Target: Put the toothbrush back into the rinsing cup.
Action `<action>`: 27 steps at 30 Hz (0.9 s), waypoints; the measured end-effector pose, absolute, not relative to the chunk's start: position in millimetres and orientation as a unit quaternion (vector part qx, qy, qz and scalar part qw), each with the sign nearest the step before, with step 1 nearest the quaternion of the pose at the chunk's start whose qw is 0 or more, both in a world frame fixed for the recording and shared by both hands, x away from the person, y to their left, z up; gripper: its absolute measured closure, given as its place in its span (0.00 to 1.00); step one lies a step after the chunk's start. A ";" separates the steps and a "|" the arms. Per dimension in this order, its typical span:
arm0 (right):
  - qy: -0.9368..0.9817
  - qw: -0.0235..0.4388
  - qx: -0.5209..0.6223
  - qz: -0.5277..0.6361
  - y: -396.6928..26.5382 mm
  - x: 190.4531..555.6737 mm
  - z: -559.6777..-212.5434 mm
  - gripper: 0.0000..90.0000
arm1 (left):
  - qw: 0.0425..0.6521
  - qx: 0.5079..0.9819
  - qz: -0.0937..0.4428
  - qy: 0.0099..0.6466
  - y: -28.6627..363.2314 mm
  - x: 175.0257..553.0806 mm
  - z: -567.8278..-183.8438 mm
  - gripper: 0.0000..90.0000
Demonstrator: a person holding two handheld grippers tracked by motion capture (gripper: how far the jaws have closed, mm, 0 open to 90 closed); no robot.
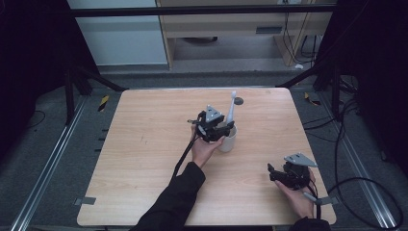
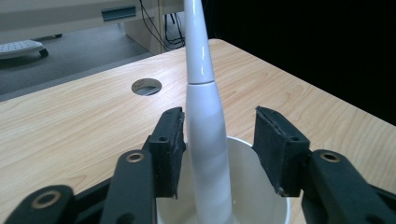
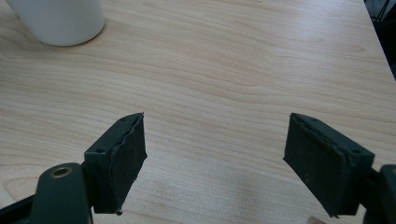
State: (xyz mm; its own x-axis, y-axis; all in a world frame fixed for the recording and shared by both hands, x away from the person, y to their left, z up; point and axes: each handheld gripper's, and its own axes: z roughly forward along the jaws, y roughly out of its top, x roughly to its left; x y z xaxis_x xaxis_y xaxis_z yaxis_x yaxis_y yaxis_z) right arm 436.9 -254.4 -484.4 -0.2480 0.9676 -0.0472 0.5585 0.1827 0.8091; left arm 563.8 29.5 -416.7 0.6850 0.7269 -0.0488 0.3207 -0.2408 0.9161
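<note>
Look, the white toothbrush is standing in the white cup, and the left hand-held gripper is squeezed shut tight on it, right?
Not quite. The left hand-held gripper is open. In the left gripper view one pad sits right by the toothbrush, but the other pad stands clear of it with a gap. The rest is right: the white toothbrush stands in the white cup.

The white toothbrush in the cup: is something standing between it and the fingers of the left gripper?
Nothing visible does. The left gripper is open around the toothbrush, which stands in the white cup. One of the fingers is almost at the handle; on the other side there is only an open gap.
</note>
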 end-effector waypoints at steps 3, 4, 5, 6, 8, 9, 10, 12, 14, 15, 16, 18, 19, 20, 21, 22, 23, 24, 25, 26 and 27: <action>0.709 0.297 0.538 0.346 -254.6 436.2 -483.9 0.23 | 0.512 0.761 0.202 0.344 40.1 558.0 -409.8 0.53; 0.709 0.299 0.537 0.346 -254.7 436.1 -483.8 0.23 | 0.512 0.760 0.204 0.344 44.3 556.5 -407.2 0.53; 0.709 0.298 0.537 0.346 -254.4 436.0 -483.8 0.23 | 0.513 0.759 0.205 0.346 48.6 555.3 -404.6 0.52; 0.710 0.297 0.537 0.346 -253.8 435.9 -483.9 0.23 | 0.512 0.759 0.204 0.347 53.4 554.0 -402.1 0.52; 0.711 0.297 0.535 0.346 -251.9 435.1 -484.0 0.23 | 0.508 0.759 0.208 0.349 62.6 551.0 -397.7 0.50; 0.712 0.296 0.534 0.346 -250.9 434.8 -483.8 0.23 | 0.505 0.760 0.210 0.350 67.0 549.2 -395.8 0.50; 0.712 0.295 0.535 0.346 -249.9 434.4 -483.6 0.23 | 0.502 0.762 0.211 0.350 71.7 547.3 -393.9 0.49; 0.713 0.297 0.532 0.347 -249.1 434.2 -483.6 0.23 | 0.498 0.764 0.213 0.351 81.7 543.3 -390.4 0.47; 0.713 0.297 0.532 0.347 -248.6 433.9 -483.4 0.22 | 0.497 0.764 0.212 0.353 92.4 538.9 -388.9 0.45; 0.712 0.296 0.533 0.348 -248.5 433.7 -483.3 0.22 | 0.496 0.765 0.210 0.354 97.6 536.7 -389.4 0.45; 0.712 0.296 0.533 0.348 -248.4 433.4 -483.1 0.22 | 0.490 0.768 0.213 0.353 102.6 534.6 -390.6 0.44; 0.712 0.299 0.532 0.348 -248.4 433.1 -482.9 0.22 | 0.474 0.777 0.219 0.353 112.2 529.9 -395.0 0.43; 0.712 0.297 0.533 0.348 -248.6 433.1 -482.9 0.22 | 0.466 0.781 0.220 0.353 117.4 527.2 -397.8 0.42; 0.711 0.297 0.534 0.348 -248.5 433.0 -483.0 0.22 | 0.461 0.785 0.218 0.353 122.9 524.3 -401.0 0.42; 0.711 0.297 0.534 0.348 -248.5 433.0 -483.0 0.22 | 0.455 0.787 0.218 0.354 128.6 521.1 -404.6 0.41; 0.711 0.297 0.535 0.347 -248.5 432.9 -483.0 0.22 | 0.452 0.789 0.218 0.355 134.5 517.7 -408.6 0.41; 0.710 0.298 0.535 0.347 -248.6 432.7 -482.9 0.22 | 0.444 0.792 0.216 0.358 142.2 513.8 -414.1 0.40; 0.709 0.298 0.536 0.349 -248.5 432.5 -482.7 0.22 | 0.441 0.793 0.216 0.361 146.9 511.3 -417.8 0.40; 0.708 0.298 0.536 0.349 -248.5 432.4 -482.7 0.22 | 0.435 0.795 0.216 0.365 153.6 508.3 -422.7 0.39; 0.708 0.298 0.537 0.349 -248.4 432.4 -482.8 0.22 | 0.429 0.795 0.216 0.370 160.4 505.8 -427.3 0.39; 0.707 0.297 0.537 0.350 -248.1 432.3 -482.8 0.22 | 0.425 0.795 0.215 0.376 167.3 503.3 -431.7 0.39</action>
State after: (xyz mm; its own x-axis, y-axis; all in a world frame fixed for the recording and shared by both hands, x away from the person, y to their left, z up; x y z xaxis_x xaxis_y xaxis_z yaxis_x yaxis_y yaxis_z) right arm 432.3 -248.1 -482.8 -0.2456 0.9684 -0.0444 0.5522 0.1774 0.8146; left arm 503.3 167.3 -431.7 0.6243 0.7809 0.0229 0.4150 -0.3563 0.8372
